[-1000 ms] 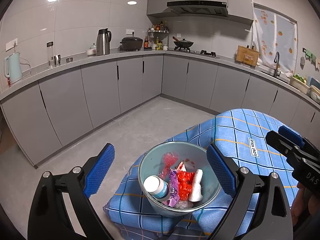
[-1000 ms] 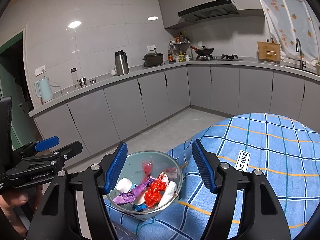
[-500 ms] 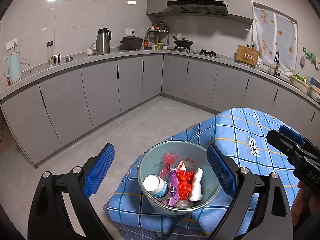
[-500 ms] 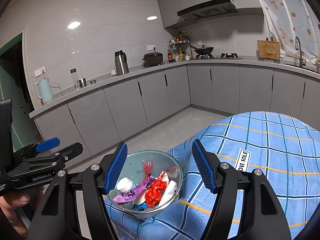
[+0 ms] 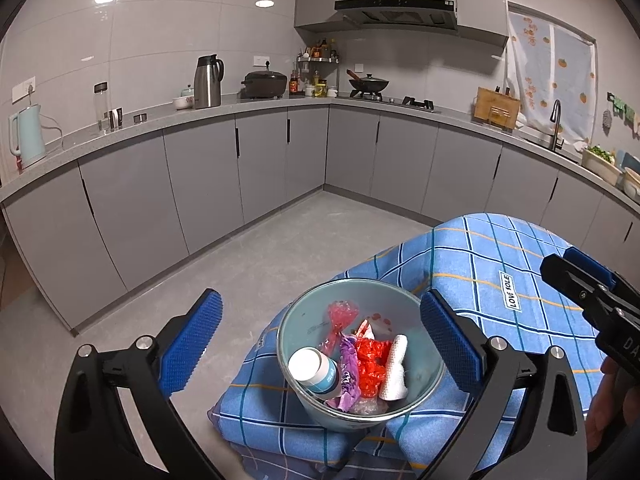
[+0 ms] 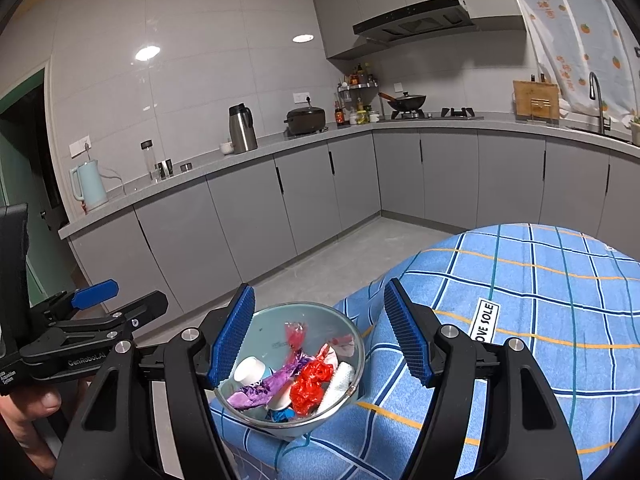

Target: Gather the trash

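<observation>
One bowl (image 5: 362, 410) sat at the corner of the blue checked cloth (image 5: 480, 264), holding one white bottle (image 5: 314, 370), one purple wrapper (image 5: 348, 364), one red wrapper (image 5: 370, 362) and one white wad (image 5: 394, 368). Above the bowl, the left hand-held gripper (image 5: 320, 344) and right hand-held gripper (image 6: 320, 332) both hung spread apart, holding nothing.

A clear glass bowl (image 5: 362, 364) sits lower centre on the blue checked tablecloth (image 5: 500, 276), with a white-capped bottle (image 5: 314, 369) and crumpled red wrapper (image 5: 371, 364) inside.

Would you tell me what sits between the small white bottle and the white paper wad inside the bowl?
In the left wrist view, a purple wrapper and crumpled red plastic lie between the white bottle and the paper wad.
</observation>
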Demonstrator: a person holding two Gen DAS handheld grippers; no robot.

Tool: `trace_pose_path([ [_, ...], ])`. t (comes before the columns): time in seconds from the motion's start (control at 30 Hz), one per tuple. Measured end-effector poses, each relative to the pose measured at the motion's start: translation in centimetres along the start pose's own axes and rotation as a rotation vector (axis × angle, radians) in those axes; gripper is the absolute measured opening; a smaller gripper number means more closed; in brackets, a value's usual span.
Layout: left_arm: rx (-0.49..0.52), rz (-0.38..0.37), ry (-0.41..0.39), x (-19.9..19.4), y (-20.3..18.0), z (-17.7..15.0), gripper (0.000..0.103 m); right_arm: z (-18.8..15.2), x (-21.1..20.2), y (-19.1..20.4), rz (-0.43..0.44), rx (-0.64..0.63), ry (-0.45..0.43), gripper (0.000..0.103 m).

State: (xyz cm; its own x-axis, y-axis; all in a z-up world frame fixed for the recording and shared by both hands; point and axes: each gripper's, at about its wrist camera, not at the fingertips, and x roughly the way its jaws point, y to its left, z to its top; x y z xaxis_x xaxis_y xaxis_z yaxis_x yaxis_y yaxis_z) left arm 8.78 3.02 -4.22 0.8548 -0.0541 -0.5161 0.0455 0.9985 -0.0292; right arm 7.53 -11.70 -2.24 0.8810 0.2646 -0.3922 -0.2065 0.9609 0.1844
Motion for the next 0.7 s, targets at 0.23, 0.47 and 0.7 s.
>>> trace_pose_path([
  [0.23,0.001,0.025,-0.003,-0.01,0.03,0.02,0.098,0.02,-0.06,-0.01,0.000,0.001,-0.002,0.067],
  [0.47,0.003,0.050,0.007,0.26,0.01,-0.07,0.098,0.07,-0.14,-0.02,0.000,0.000,-0.005,0.067],
  [0.7,0.006,0.056,-0.001,0.13,-0.01,-0.18,0.098,0.05,-0.21,-0.12,-0.004,-0.001,-0.008,0.069],
])
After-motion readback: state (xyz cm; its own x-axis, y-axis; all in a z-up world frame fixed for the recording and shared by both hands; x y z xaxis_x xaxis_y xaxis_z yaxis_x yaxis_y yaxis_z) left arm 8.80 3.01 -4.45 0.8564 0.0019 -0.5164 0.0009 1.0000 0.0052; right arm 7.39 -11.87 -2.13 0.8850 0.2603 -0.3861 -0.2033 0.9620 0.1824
